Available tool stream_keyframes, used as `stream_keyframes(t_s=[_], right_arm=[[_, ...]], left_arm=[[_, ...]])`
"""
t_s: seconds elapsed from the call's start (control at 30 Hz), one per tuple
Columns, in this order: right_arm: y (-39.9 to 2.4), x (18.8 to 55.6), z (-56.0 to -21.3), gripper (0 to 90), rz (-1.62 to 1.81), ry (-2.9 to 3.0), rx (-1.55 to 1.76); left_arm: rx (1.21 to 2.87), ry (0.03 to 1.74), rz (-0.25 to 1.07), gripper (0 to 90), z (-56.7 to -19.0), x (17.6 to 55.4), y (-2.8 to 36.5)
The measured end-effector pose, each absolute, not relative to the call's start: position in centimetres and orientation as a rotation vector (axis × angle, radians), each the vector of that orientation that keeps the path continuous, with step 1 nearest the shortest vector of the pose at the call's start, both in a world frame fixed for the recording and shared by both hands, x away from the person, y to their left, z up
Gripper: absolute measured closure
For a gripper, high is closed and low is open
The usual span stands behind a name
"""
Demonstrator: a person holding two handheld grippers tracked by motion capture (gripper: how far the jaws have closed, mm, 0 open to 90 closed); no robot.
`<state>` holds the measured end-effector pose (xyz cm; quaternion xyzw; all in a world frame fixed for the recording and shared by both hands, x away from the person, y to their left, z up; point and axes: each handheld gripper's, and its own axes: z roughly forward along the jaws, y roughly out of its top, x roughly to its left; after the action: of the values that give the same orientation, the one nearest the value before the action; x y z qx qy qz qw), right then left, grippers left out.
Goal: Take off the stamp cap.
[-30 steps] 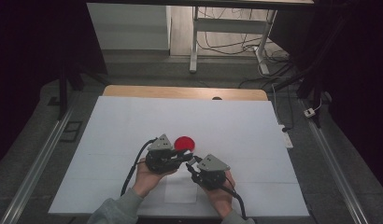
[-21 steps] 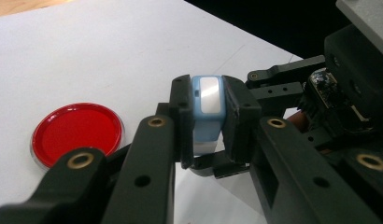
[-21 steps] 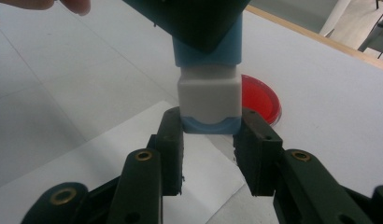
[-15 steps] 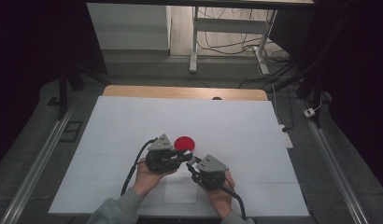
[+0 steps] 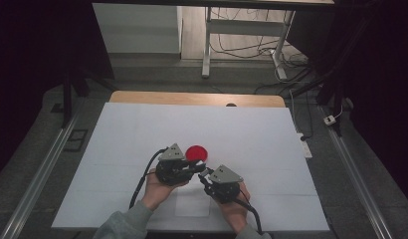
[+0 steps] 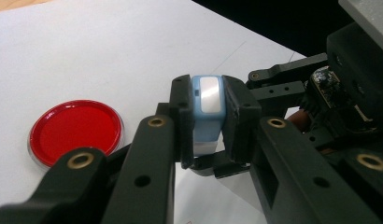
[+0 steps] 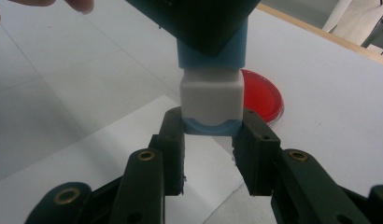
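A small light-blue holder with a white cap (image 6: 207,107) hangs just above the table between both grippers. My left gripper (image 6: 208,119) is shut on its blue body. In the right gripper view the white cap (image 7: 210,98) points toward me, and my right gripper (image 7: 210,133) is shut on its pale-blue rim. In the high view the left gripper (image 5: 196,169) and the right gripper (image 5: 206,175) meet tip to tip near the table's front middle. A red round dish (image 5: 196,153) lies flat just behind them, and also shows as a red dish (image 6: 75,130).
The white table top (image 5: 142,129) stretches wide to the left, right and back. A white paper sheet (image 5: 192,205) lies at the front edge under the hands. A metal desk frame (image 5: 207,45) and cables stand beyond the table.
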<state>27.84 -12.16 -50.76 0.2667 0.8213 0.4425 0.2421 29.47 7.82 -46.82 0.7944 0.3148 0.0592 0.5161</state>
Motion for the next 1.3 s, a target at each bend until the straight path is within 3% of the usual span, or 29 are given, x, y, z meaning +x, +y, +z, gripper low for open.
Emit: stream_keyframes(t_s=[1.3], right_arm=[[-12.29,27.43,-50.99,66.2,1.18,2.233,0.687]], left_arm=[[1.886,0.781,0.102,75.9,-47.1,29.58,8.01]])
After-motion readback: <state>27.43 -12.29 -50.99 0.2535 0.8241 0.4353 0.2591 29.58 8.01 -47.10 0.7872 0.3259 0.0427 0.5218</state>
